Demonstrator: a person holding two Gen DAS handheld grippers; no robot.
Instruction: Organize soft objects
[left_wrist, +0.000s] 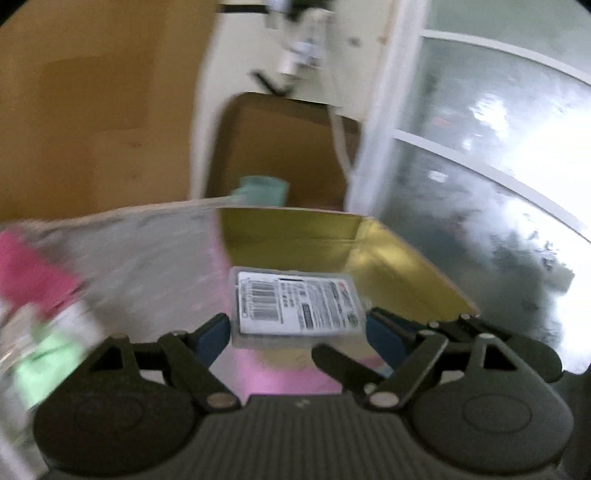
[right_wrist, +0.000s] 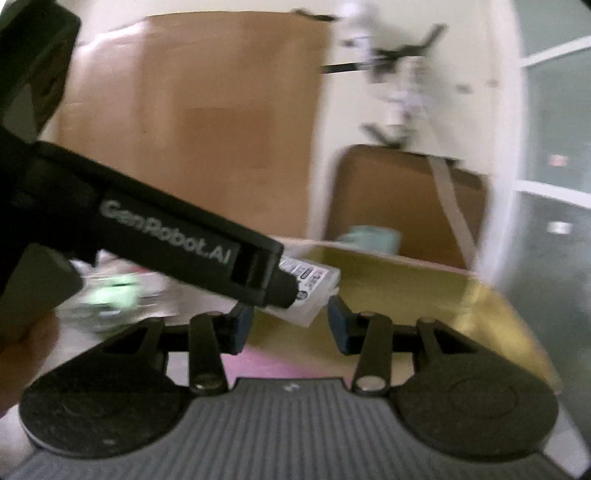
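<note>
Left wrist view: my left gripper (left_wrist: 297, 325) clamps the clear labelled packet (left_wrist: 297, 302), held just before the gold box (left_wrist: 399, 258). Right wrist view: my right gripper (right_wrist: 291, 325) gapes empty, just under that packet (right_wrist: 310, 286) beside the box (right_wrist: 443, 295).

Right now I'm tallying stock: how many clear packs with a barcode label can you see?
1. The clear barcode-labelled pack sits between the left gripper's fingers, over the gold tin. Blurred clutter at the left may hide others.

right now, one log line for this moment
left gripper: shut on labelled packet | right gripper: open, nothing gripped | gold box: open, beyond packet
</note>
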